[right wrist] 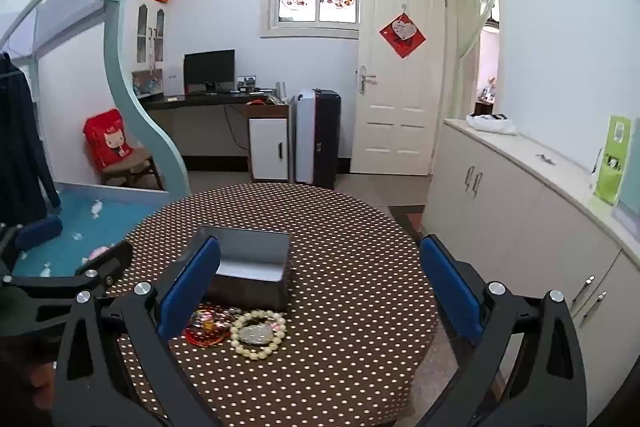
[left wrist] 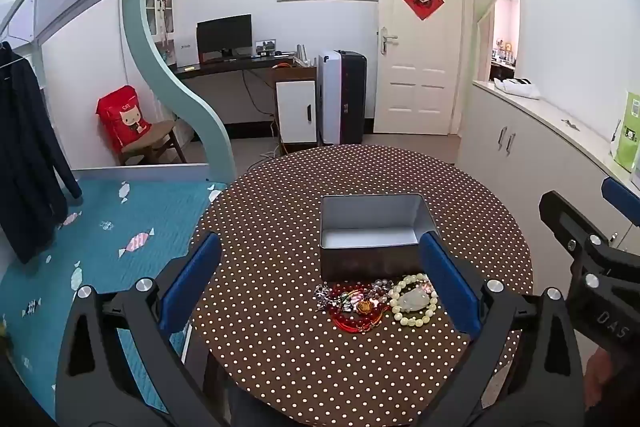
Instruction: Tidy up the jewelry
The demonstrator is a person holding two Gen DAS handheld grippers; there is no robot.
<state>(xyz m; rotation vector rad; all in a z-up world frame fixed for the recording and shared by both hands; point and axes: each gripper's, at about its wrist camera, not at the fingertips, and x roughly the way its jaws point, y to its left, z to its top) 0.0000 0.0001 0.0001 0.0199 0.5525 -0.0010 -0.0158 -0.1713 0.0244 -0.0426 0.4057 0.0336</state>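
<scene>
On table (left wrist: pixel 280 367), jewelry pile (left wrist: pixel 372 301) lies just near of empty tin (left wrist: pixel 372 227). Both grippers, left (left wrist: pixel 320 279) and right (right wrist: pixel 320 287), spread, holding nothing. Best pick pale bead bracelet (right wrist: pixel 258 333) first; it's least tangled.

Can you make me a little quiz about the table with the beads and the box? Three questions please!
1. True or false: the metal box on the dotted table already has jewelry inside.
2. Which lies on the right side of the jewelry pile, seen from the left wrist camera?
A. the pale bead bracelet
B. a gold watch
C. a silver spoon
3. Fill in: the left gripper and the right gripper both have their blue pads wide ____.

Key
1. False: the box looks empty, and the jewelry lies on the table in front of it.
2. A
3. open, and neither holds anything.
</scene>
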